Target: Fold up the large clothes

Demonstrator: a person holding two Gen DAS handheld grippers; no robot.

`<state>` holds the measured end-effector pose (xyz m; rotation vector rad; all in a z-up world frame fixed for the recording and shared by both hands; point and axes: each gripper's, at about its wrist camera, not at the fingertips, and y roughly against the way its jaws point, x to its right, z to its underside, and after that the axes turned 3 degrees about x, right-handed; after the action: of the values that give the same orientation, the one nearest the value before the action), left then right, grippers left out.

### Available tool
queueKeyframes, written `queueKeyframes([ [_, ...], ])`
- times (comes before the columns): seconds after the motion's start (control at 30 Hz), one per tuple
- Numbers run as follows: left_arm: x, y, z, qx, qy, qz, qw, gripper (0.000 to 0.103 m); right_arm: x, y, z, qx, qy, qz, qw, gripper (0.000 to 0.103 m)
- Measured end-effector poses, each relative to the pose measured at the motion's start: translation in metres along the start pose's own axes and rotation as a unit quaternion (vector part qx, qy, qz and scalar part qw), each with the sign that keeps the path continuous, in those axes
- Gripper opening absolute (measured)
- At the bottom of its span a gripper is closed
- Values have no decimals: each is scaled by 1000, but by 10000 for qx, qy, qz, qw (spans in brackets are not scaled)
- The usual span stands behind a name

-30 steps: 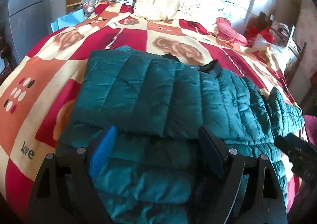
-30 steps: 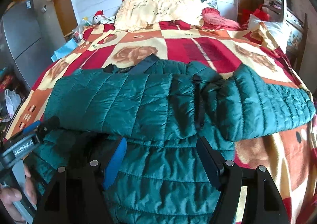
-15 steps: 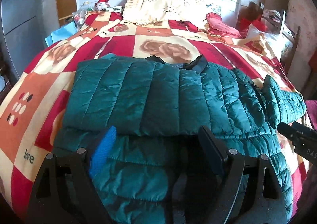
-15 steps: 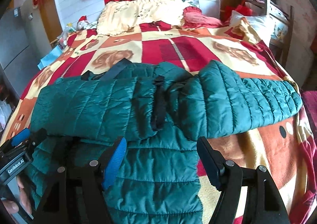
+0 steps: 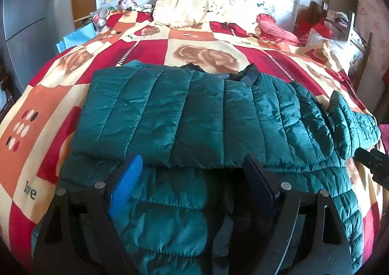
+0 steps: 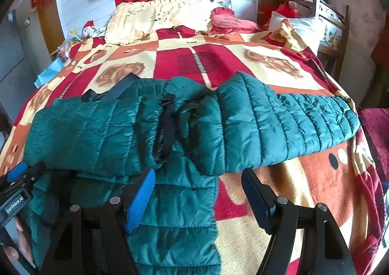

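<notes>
The left gripper (image 5: pixel 192 172) stands wide open, empty, over the teal quilted jacket (image 5: pixel 194 117). The right gripper (image 6: pixel 197 185) is likewise spread, gripping nothing, above the jacket's right edge. "GenRobot.AI" reads on the left gripper's body in the right wrist view; "love" is printed on the patchwork blanket (image 5: pixel 43 109). The jacket lies near the bed's foot, collar toward the pillows (image 5: pixel 194 10), one sleeve (image 6: pixel 279 126) stretching toward the right edge.

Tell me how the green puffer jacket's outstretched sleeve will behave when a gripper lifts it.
The sleeve will probably flop and drape, since the quilted jacket already creases where folded. It looks puffy, so likely light for its bulk. Its shiny shell may slip between the fingers, so a deep pinch seems safer.
</notes>
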<state>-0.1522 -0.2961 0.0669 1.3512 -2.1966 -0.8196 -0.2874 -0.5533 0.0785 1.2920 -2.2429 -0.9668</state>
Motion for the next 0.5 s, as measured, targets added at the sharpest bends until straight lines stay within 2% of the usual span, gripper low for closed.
queueKeyframes([
  [0.27,-8,-8,-6,24,158,-15,9999,85,13,-5,-5,2,-54,108,9999,71],
  [0.5,-21,-22,1,-109,442,192,9988,85,33,-13,-9,-41,-287,123,9995,71],
])
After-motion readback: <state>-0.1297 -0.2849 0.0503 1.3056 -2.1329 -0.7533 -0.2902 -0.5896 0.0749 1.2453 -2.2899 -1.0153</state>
